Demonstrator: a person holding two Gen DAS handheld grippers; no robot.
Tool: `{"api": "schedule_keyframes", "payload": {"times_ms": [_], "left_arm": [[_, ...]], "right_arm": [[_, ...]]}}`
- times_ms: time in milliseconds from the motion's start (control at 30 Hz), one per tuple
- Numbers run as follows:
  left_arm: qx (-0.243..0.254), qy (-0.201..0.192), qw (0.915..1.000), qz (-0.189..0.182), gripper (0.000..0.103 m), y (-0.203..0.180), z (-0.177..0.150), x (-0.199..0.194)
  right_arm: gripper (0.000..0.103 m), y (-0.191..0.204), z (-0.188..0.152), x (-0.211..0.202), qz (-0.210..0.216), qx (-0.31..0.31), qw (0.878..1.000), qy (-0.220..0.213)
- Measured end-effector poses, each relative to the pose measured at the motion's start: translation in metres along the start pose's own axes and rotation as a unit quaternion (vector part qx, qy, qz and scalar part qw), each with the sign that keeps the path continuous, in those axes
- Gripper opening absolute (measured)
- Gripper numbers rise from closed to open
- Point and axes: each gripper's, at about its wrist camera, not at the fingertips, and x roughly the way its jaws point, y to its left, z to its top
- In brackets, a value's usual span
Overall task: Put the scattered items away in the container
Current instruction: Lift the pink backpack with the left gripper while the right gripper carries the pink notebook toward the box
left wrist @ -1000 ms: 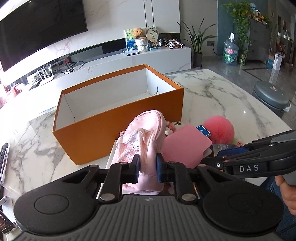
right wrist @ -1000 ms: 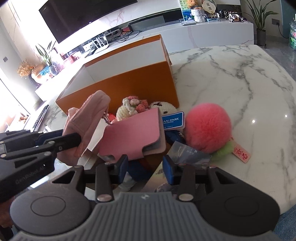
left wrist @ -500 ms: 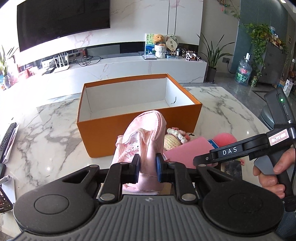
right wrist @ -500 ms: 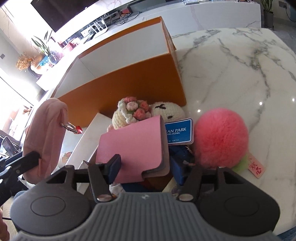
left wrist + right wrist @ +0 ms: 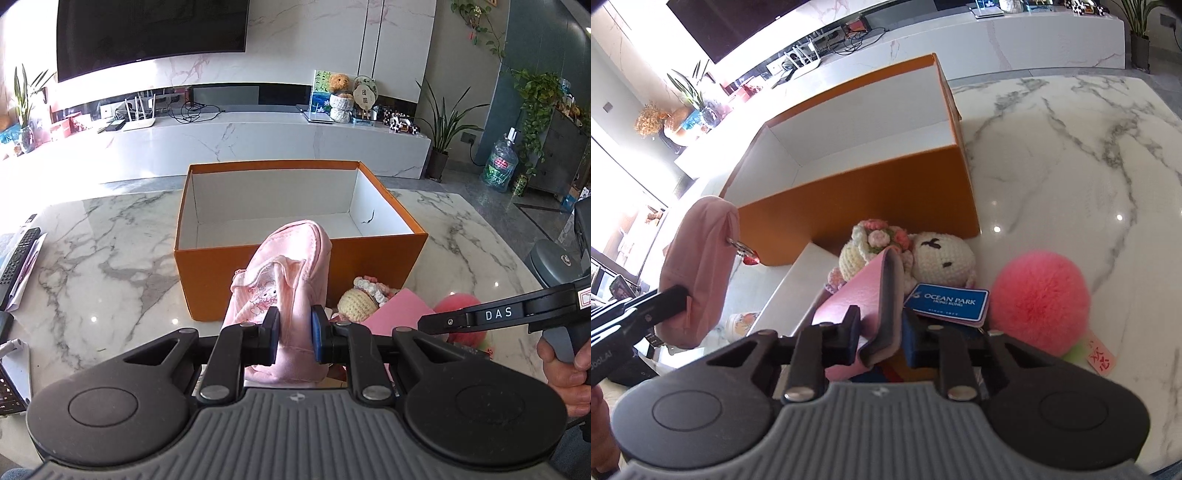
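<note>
My left gripper is shut on a pink cartoon-print pouch, held up just in front of the open, empty orange box. In the right wrist view the same pouch hangs at the left, off the table. My right gripper has a pink wallet between its pads. Its jaws are closing and press on the wallet's folded edge. Behind the wallet lie a crochet flower doll, a white crochet bunny, a blue Ocean Park card and a fluffy pink pompom.
The marble table carries a remote control at its left edge. A grey bin stands on the floor beyond the right edge. A person's hand holds the right gripper's handle. A white flat box lies under the pile.
The right jaws widened around the pink wallet, then closed on it, and the wallet now stands folded between them. The left gripper rose with the pouch and rolled level.
</note>
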Motion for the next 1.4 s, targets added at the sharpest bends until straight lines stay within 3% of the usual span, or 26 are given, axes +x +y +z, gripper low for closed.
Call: {"api": "schedule_keyframes", "payload": {"times_ms": [233,533,867,1033,1133,1300,1400], "left_arm": [[-0.014,0.024,0.9995,-0.013,0.02,0.013,-0.002,-0.007],[-0.064,0.044,0.9969,-0.009,0.02,0.053,-0.005,-0.019],[-0.107,0.099,0.9893,0.01,0.02,0.098,-0.019,-0.013],[-0.114,0.093,0.989,0.015,0.02,0.109,-0.023,-0.003],[-0.092,0.074,0.9924,0.033,0.02,0.102,-0.029,0.006],[-0.06,0.086,0.9941,0.029,0.02,0.093,-0.041,0.025],[-0.013,0.081,0.9959,0.039,0.02,0.086,-0.046,0.028]], "right_arm": [[0.016,0.028,0.013,-0.019,0.021,-0.023,0.999,-0.031],[0.016,0.082,0.03,-0.024,0.044,-0.077,0.994,-0.06],[0.016,0.148,0.031,0.009,0.08,-0.141,0.985,-0.062],[0.016,0.156,0.025,0.028,0.073,-0.143,0.986,-0.048],[0.016,0.15,0.025,0.031,0.069,-0.135,0.988,-0.043],[0.016,0.139,0.03,0.032,0.062,-0.116,0.99,-0.042],[0.016,0.136,0.031,0.036,0.061,-0.107,0.992,-0.039]]}}
